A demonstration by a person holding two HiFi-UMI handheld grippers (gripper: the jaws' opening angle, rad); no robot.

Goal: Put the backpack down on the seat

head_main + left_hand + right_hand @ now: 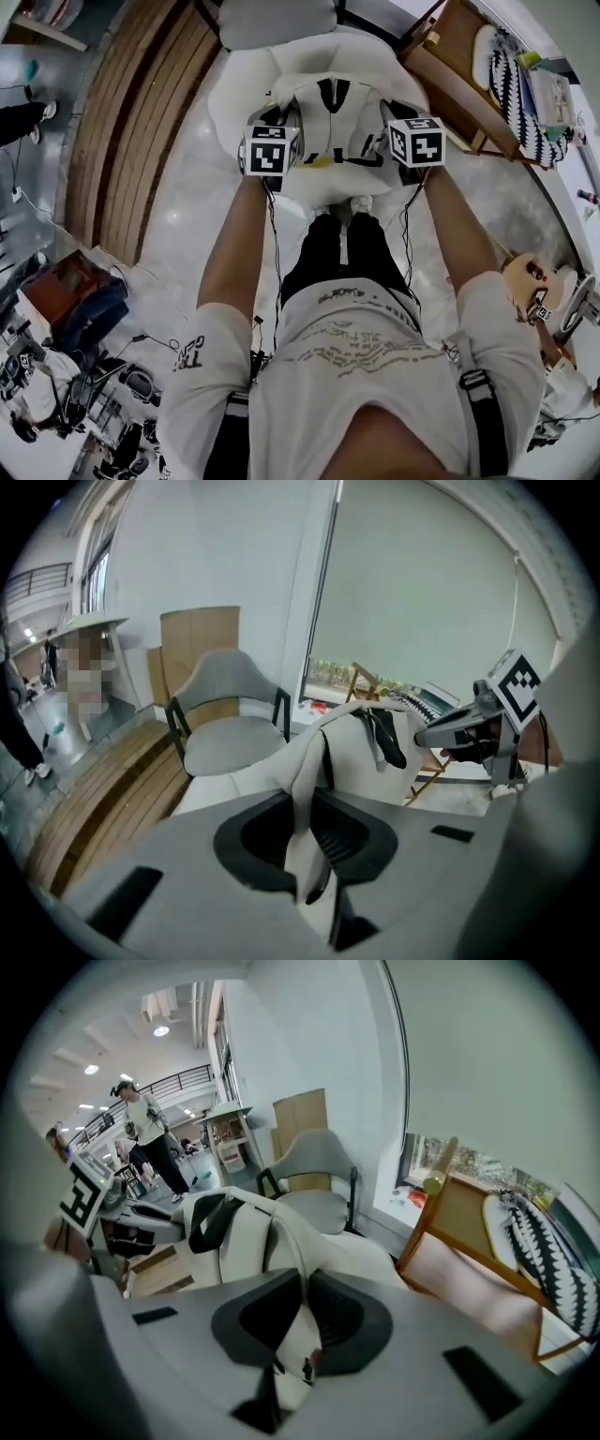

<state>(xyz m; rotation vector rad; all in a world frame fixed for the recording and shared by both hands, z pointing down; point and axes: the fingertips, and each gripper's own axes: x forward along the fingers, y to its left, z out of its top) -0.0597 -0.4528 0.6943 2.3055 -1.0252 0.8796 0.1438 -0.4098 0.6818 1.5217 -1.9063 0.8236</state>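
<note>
Room: glossy pale floor (173,225), slatted wooden platform (141,122) at left | white seat (234,103) ahead of me, grey chair (225,738) behind it | backpack (333,127): white with black trim, upright over the white seat; I cannot tell whether it touches the cushion | left tongs (306,803): narrow, clamped on a backpack strap (302,761) | right tongs (306,1283): narrow, clamped on the other strap (291,1241)

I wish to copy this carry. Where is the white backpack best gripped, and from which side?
Likely its white side straps, one from each side. The left gripper and right gripper each pinch one flat band edge-on, so the backpack hangs upright and balanced over the seat.
</note>
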